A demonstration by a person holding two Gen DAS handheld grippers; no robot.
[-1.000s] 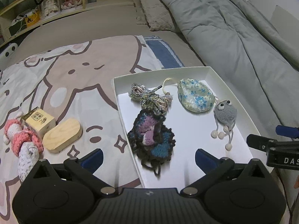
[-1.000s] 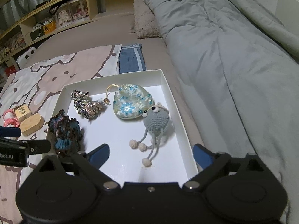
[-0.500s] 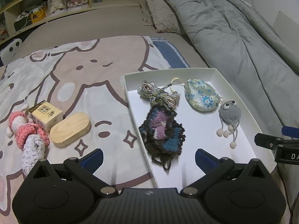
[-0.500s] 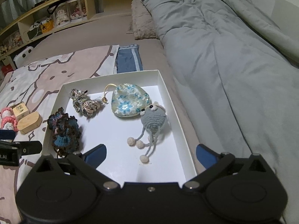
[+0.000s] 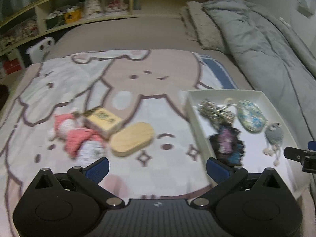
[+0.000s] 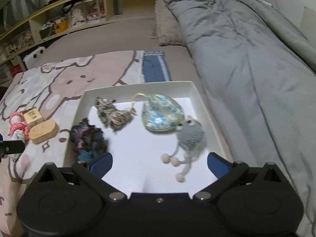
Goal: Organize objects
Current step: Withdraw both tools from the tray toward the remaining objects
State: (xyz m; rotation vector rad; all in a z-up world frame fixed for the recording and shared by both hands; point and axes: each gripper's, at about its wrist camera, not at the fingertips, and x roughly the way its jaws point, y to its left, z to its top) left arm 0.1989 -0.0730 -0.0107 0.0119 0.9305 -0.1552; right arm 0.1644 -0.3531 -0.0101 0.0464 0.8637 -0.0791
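Note:
A white tray (image 6: 205, 106) lies on the bed and holds a dark crochet piece (image 6: 88, 138), a braided cord bundle (image 6: 112, 114), a floral pouch (image 6: 162, 114) and a grey crochet creature (image 6: 189, 134). The tray (image 5: 193, 114) sits at the right in the left wrist view. Left of it on the blanket lie an oval wooden box (image 5: 132, 139), a small square wooden box (image 5: 103, 119) and a pink and white crochet toy (image 5: 77, 136). My left gripper (image 5: 157, 167) is open and empty above the blanket, near the oval box. My right gripper (image 6: 160, 164) is open and empty over the tray's near side.
A cartoon-print blanket (image 5: 122, 83) covers the bed. A grey duvet (image 6: 246, 55) lies along the right. A fuzzy pillow (image 6: 167, 27) and wooden shelves (image 6: 59, 19) with small items stand at the back.
My left gripper has swung left, away from the tray and toward the wooden boxes and pink toy. My right gripper has drawn back slightly over the tray. Both stay open.

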